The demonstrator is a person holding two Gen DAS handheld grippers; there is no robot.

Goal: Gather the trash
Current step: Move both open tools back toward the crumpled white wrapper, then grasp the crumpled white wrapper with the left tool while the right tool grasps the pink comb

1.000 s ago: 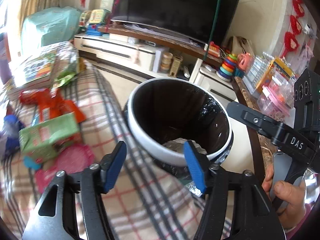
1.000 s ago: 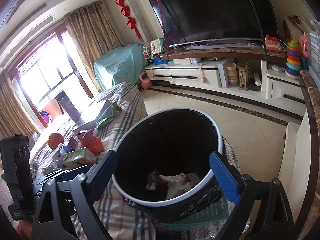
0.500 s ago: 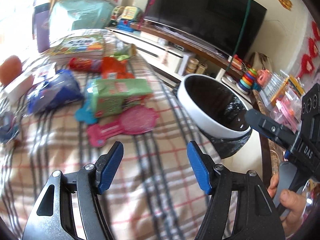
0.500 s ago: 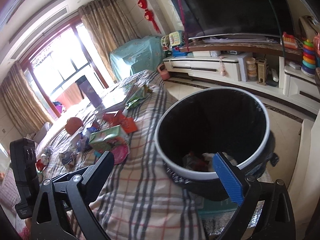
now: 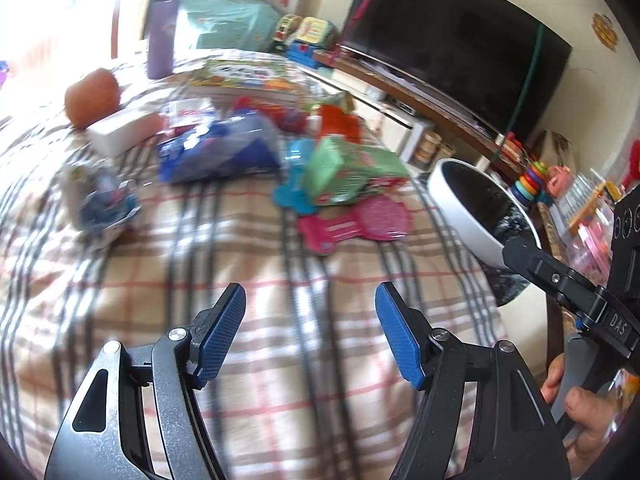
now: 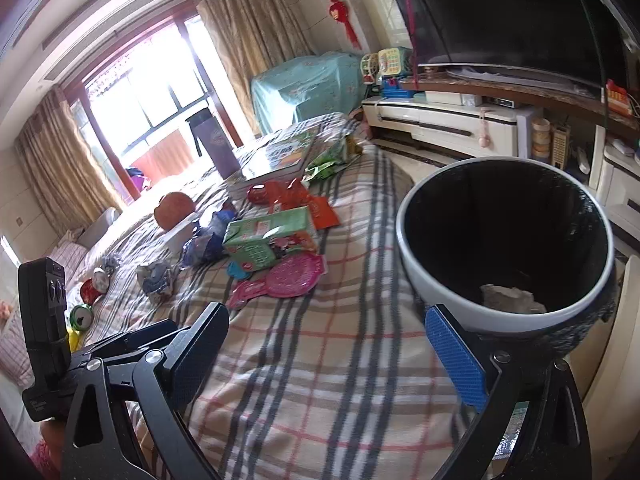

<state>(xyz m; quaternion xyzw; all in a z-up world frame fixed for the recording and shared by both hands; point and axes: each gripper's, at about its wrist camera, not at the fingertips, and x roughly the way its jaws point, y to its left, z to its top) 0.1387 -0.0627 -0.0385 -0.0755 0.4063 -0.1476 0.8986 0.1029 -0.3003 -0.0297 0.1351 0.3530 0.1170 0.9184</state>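
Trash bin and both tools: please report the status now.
Left tool open, empty. Right tool open, empty. Trash bin beside the plaid bed, crumpled trash inside. Green carton and wrappers lie ahead, path clear.

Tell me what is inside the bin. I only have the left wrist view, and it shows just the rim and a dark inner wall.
Observer: The right wrist view looks down into the bin. A pale crumpled wad shows near the bottom.
Operator: Report the right gripper's jaws. I see only its side.
Observer: The right gripper is open, with nothing between its fingers. Only the checked blanket is below it.
Operator: Name any trash beyond my left edge.
Observer: A green can lies near the blanket's left edge.
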